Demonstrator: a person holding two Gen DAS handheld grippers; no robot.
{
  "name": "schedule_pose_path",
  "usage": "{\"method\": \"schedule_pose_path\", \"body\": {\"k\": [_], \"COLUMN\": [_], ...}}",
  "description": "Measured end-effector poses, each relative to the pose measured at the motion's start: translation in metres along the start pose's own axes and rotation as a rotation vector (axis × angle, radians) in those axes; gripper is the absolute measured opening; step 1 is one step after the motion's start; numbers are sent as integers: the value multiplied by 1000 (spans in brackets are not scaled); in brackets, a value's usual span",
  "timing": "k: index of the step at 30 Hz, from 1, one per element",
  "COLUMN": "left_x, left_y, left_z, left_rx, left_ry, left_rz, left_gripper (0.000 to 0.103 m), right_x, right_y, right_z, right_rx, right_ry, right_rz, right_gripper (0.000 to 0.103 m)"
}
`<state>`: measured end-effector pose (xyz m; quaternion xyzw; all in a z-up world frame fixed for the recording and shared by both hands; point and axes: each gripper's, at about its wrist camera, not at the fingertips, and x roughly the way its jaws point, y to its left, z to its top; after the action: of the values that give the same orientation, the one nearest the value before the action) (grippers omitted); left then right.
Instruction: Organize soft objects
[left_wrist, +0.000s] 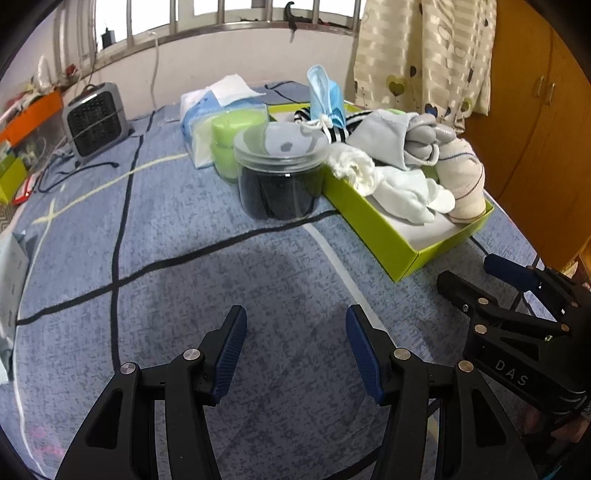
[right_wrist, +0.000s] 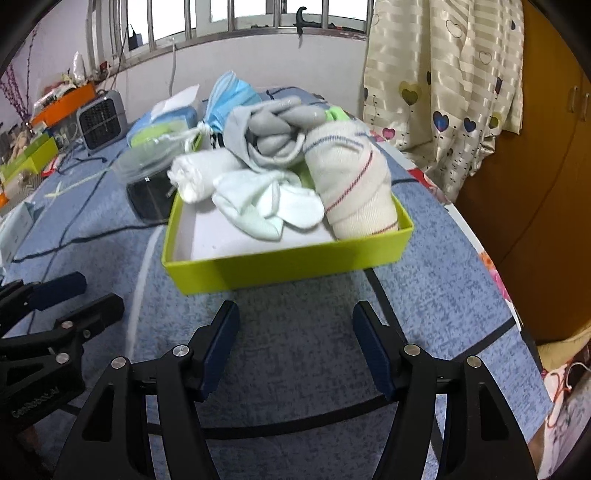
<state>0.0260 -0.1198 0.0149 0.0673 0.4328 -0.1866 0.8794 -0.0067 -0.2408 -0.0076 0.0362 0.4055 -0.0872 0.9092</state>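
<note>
Blue-grey bedding (left_wrist: 184, 229) crossed by dark and pale lines carries everything in both wrist views; behind it stand a barred window and, toward the right, a heart-patterned curtain (right_wrist: 443, 85) and a wooden wardrobe (left_wrist: 535, 129). Left gripper (left_wrist: 296, 347): jaws stand about half apart with nothing between them, only bare bedding below. Right gripper (right_wrist: 295, 345): jaws likewise parted and empty, held over the bedding just short of the near wall of the lime-green box (right_wrist: 288, 269). Each gripper shows at the edge of the other's view, the two side by side. Ahead of the right jaws the box holds the soft objects in a heap: a cream rolled sock with thin coloured stripes (right_wrist: 354, 184) at its right side, a pale mint sock bundle (right_wrist: 266, 206) near the middle, a white rolled cloth (right_wrist: 199, 177) at its left rim, and a grey rolled sock (right_wrist: 273, 133) on top behind them. A blue face mask (right_wrist: 229, 96) tied with white cord rises at the far end of the box. Ahead of the left jaws, well apart from them, a clear lidded jar with dark contents (left_wrist: 280, 173) touches the box's left wall; a green-lidded container (left_wrist: 232, 140) and a blue tissue pack (left_wrist: 207, 118) stand just behind the jar. A small grey heater (left_wrist: 96, 122) sits far left.
</note>
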Motion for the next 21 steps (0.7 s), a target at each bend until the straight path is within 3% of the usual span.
{"method": "schedule_pose_path", "body": {"k": [4,10,21], "left_x": [2,6,9], "left_y": [-1,-5,-9], "left_z": [0,1,1], "left_rx": [0,8,12], "left_ry": [-6,-13,-17], "left_rz": [4,-1,-11], "left_gripper": [57,68,79], "right_x": [2,4,4], "right_y": [-4,-8,-7], "right_z": [0,0,-2], "right_rx": [15,25,21], "right_ry": [0,-4,-19], "right_rz": [-10,-15,-10], "right_gripper": [74,82,85]}}
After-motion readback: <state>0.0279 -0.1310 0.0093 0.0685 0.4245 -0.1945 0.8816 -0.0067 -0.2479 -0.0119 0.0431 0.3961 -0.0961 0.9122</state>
